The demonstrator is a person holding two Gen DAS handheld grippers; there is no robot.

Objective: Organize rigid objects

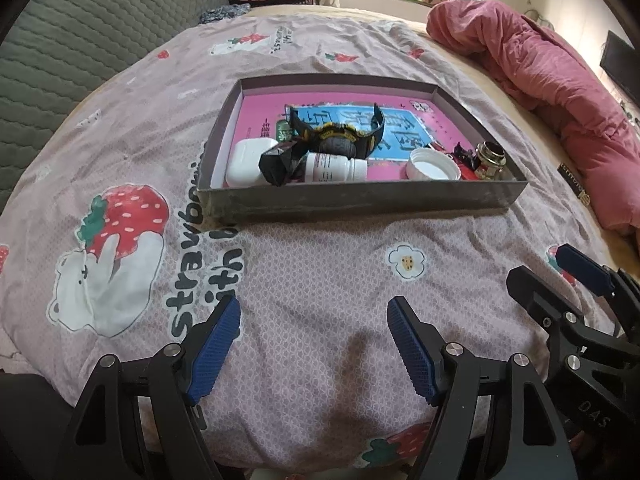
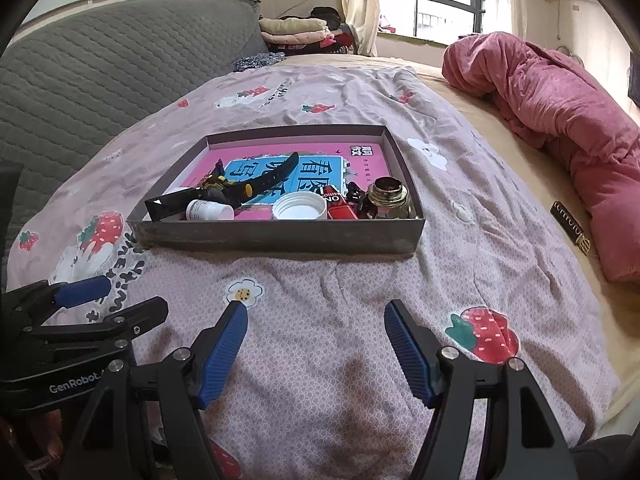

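A shallow grey box (image 1: 360, 196) (image 2: 280, 236) lies on the bed ahead of both grippers. Inside on a pink book lie a black watch (image 1: 340, 136) (image 2: 256, 184), a white earbud case (image 1: 248, 160), a white pill bottle (image 1: 336, 168) (image 2: 210, 210), a black folded object (image 1: 276, 164) (image 2: 168, 204), a white lid (image 1: 434, 164) (image 2: 300, 206), a red item (image 2: 342, 206) and a brass-capped glass jar (image 1: 490, 158) (image 2: 390, 198). My left gripper (image 1: 314, 316) is open and empty above the bedsheet. My right gripper (image 2: 316, 318) is open and empty beside it.
A strawberry-print sheet (image 1: 320, 264) covers the bed. A rolled pink quilt (image 1: 560, 92) (image 2: 560, 120) lies along the right. A grey quilted headboard (image 1: 80, 40) stands at the left. Folded clothes (image 2: 296, 28) are stacked at the back by the window.
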